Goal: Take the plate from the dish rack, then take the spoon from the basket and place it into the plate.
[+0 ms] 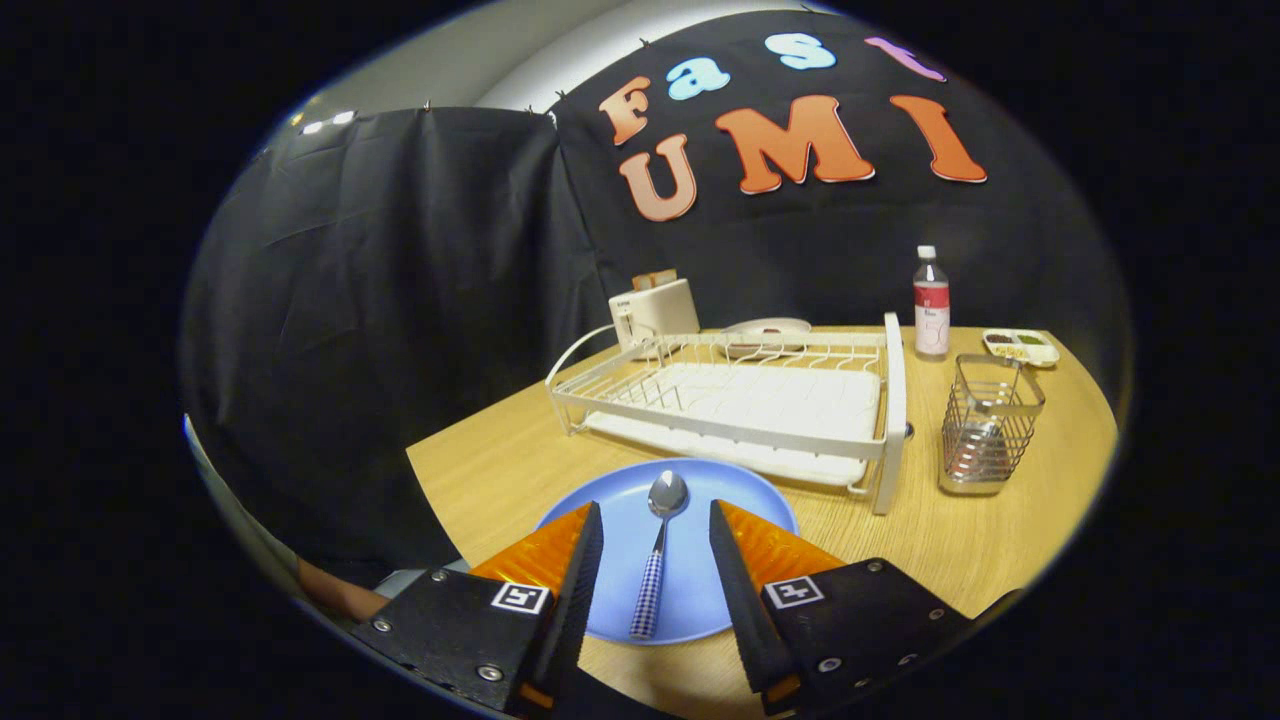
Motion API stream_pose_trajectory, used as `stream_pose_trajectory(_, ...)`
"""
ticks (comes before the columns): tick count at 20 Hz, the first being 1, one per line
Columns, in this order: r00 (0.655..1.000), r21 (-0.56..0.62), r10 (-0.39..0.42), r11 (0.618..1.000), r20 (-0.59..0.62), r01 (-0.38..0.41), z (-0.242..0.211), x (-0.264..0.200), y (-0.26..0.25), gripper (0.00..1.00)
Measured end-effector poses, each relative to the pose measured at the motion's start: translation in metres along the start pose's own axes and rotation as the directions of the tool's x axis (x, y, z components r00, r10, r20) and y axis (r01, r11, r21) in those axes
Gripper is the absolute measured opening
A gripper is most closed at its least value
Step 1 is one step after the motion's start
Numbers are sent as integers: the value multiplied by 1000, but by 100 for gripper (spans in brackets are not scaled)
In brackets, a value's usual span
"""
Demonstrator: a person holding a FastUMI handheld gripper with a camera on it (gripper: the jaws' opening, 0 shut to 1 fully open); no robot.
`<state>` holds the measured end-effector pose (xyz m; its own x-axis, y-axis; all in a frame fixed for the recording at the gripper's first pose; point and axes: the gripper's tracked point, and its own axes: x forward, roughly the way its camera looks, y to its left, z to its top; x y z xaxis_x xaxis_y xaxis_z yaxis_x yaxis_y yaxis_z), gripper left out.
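Observation:
A blue plate [700,560] lies flat on the wooden table [1000,540], just in front of the white dish rack [745,405]. On the plate rests a spoon [657,555] with a silver bowl and a blue-and-white checked handle, its bowl pointing toward the rack. My gripper [655,520] hangs above the plate, open, with the spoon seen in the gap between the two orange-and-black fingers [585,560]; neither finger touches it. The wire basket [988,425] stands to the right of the rack.
A white toaster [655,310] stands behind the rack's far left corner, with a white dish [768,328] beside it. A bottle [931,303] and a small divided tray [1020,346] sit at the back right. The table's left edge runs close to the plate.

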<state>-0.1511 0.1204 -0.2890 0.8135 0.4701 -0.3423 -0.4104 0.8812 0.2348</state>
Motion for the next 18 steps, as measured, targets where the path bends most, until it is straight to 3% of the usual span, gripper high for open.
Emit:
stream_pose_trajectory(3,992,-30,-106,994,69,108,21,4,-17,75)
stream_pose_trajectory(6,978,-26,-143,989,150,148,46,5,-12,82)
stream_pose_trajectory(12,916,-52,-270,953,297,297,96,-9,-25,91)
stream_pose_trajectory(18,853,-69,-328,920,405,387,141,-28,-23,95)
